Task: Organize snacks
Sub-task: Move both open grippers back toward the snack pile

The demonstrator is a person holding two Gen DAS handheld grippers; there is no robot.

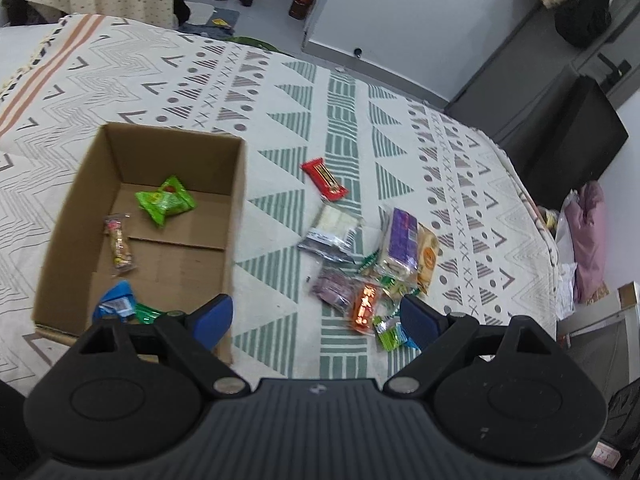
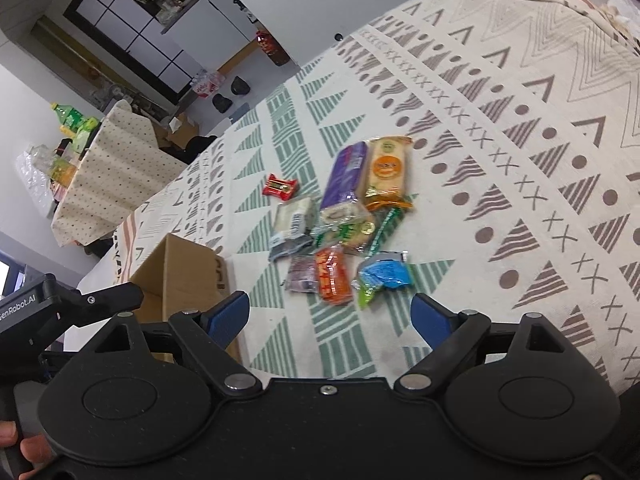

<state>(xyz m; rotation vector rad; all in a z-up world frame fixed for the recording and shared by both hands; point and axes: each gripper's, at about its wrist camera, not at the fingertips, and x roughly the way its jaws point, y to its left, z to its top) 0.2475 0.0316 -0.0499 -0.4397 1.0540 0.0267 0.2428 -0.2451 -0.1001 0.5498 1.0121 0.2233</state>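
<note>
A cardboard box (image 1: 140, 216) is seen open-topped on a patterned bedspread (image 1: 280, 92), with a green packet (image 1: 166, 200) and a slim clear-wrapped bar (image 1: 120, 246) lying on its floor and much of that floor bare. To its right a loose pile of snacks (image 1: 372, 268) is spread on the cloth, a red bar (image 1: 324, 180) lying apart beyond it. Bare cloth is left between box and pile. The left hand-held gripper (image 1: 316, 320) and the right hand-held gripper (image 2: 330, 316) are both held wide open and empty. "Robot.AI" is read on the left hand-held gripper's body in the right view; packet print is too blurred.
</note>
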